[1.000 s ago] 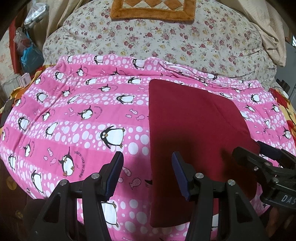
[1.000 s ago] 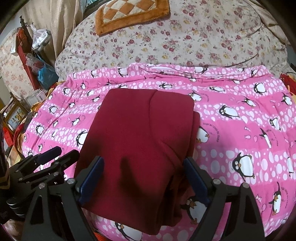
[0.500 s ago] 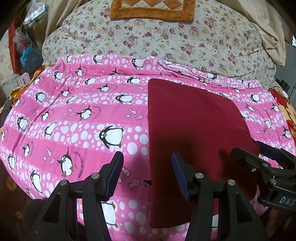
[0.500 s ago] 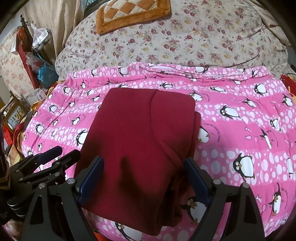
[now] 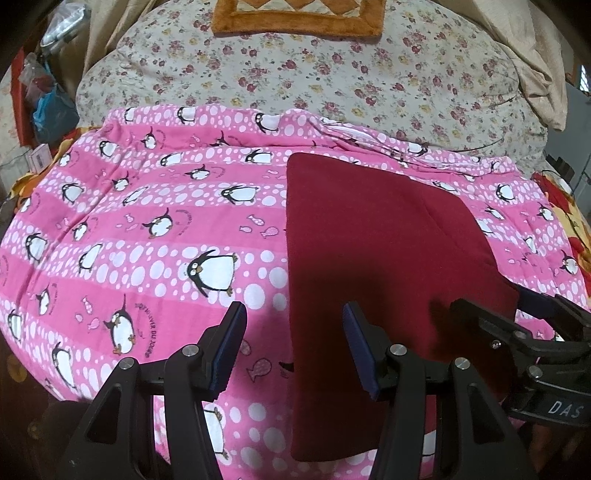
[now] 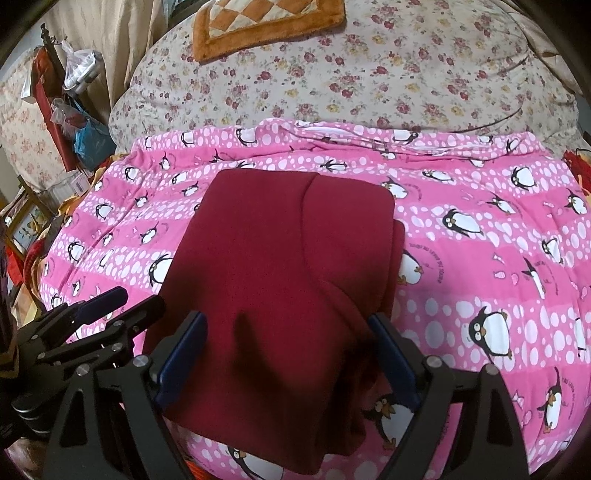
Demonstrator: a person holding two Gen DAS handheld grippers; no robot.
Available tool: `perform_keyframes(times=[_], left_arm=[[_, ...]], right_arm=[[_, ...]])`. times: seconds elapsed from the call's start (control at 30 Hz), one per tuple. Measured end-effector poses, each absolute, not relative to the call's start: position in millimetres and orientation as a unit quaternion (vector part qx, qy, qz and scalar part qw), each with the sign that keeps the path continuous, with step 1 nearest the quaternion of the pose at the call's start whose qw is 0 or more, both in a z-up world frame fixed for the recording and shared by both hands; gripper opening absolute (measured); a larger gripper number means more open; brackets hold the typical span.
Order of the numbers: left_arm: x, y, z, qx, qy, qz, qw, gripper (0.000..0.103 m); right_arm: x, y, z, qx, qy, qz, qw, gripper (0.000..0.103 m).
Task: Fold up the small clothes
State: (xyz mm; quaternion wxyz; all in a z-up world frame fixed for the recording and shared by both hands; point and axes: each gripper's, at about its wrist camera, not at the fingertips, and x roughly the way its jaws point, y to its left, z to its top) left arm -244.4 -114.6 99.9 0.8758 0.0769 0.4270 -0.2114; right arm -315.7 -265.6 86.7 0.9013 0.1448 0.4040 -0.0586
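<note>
A dark red garment [image 5: 384, 258] lies folded flat on a pink penguin blanket [image 5: 147, 229]; it also shows in the right wrist view [image 6: 280, 280]. My left gripper [image 5: 295, 347] is open and empty, straddling the garment's left edge near its front. My right gripper [image 6: 288, 354] is open, its fingers either side of the garment's near end, holding nothing. The right gripper shows at the garment's right edge in the left wrist view [image 5: 524, 314]. The left gripper shows at the lower left of the right wrist view [image 6: 107, 310].
A floral quilt [image 5: 332, 74] is heaped behind the blanket, with an orange-bordered checked mat [image 5: 299, 18] on top. Bags and clutter [image 6: 74, 110] stand at the far left. A red and yellow cloth [image 5: 569, 221] lies at the right edge.
</note>
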Motion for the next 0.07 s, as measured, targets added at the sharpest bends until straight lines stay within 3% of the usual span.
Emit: perform_keyframes(times=[0.07], left_arm=[[-240.2, -112.9, 98.9, 0.067, 0.433, -0.222, 0.871, 0.034]], right_arm=[[-314.4, -267.7, 85.7, 0.145, 0.405, -0.056, 0.901, 0.091]])
